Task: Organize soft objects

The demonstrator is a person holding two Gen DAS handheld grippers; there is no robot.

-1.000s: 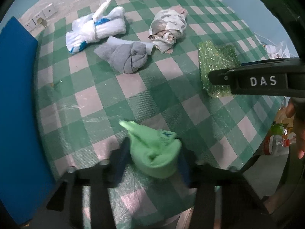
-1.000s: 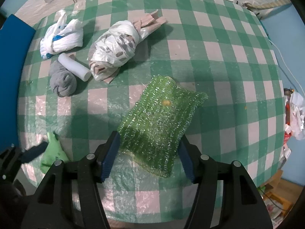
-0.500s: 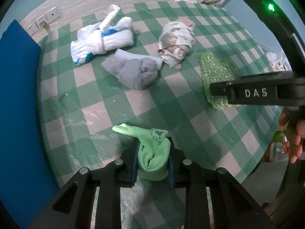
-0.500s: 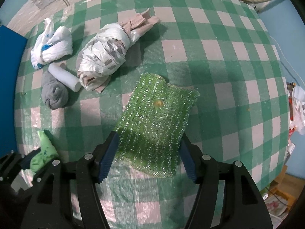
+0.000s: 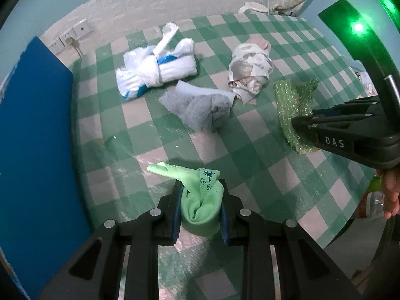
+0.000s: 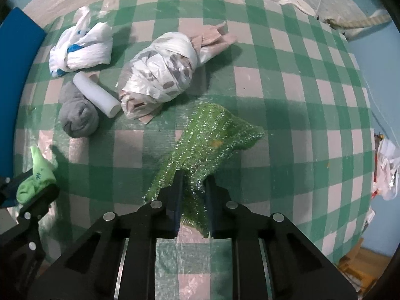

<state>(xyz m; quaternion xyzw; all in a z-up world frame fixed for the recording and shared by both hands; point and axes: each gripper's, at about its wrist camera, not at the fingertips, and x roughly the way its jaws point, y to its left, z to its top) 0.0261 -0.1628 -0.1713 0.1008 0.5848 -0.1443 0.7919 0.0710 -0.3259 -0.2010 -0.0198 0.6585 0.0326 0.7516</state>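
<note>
— From the left wrist, what's that hand got?

— The left gripper (image 5: 200,207) is pinched on a light green sock (image 5: 201,200), rolled into a soft bundle with one pointed end sticking out to the left and dark printed characters on its top fold. It sits near the close edge of the tabletop (image 5: 252,140), which wears a green and white checked cloth. Further in lie a grey rolled sock (image 5: 200,110), a white bundle with blue patches (image 5: 155,72) and a crumpled white and grey bag (image 5: 250,70). By the right edge the right gripper (image 5: 297,122) comes in sideways over a glittery green cloth (image 5: 292,105).

— And the right wrist view?

— There the right gripper (image 6: 193,195) has just snapped shut on the glittery green cloth (image 6: 207,145); the near end is bunched narrow between the pads, and the rest fans out towards the middle of the tabletop (image 6: 287,115), with a small orange speck on it. At the left edge the left gripper (image 6: 35,195) shows with the light green sock (image 6: 35,180) in its grip. A white tube (image 6: 96,93) lies across the grey rolled sock (image 6: 78,117), beside the crumpled white and grey bag (image 6: 162,67)
</note>
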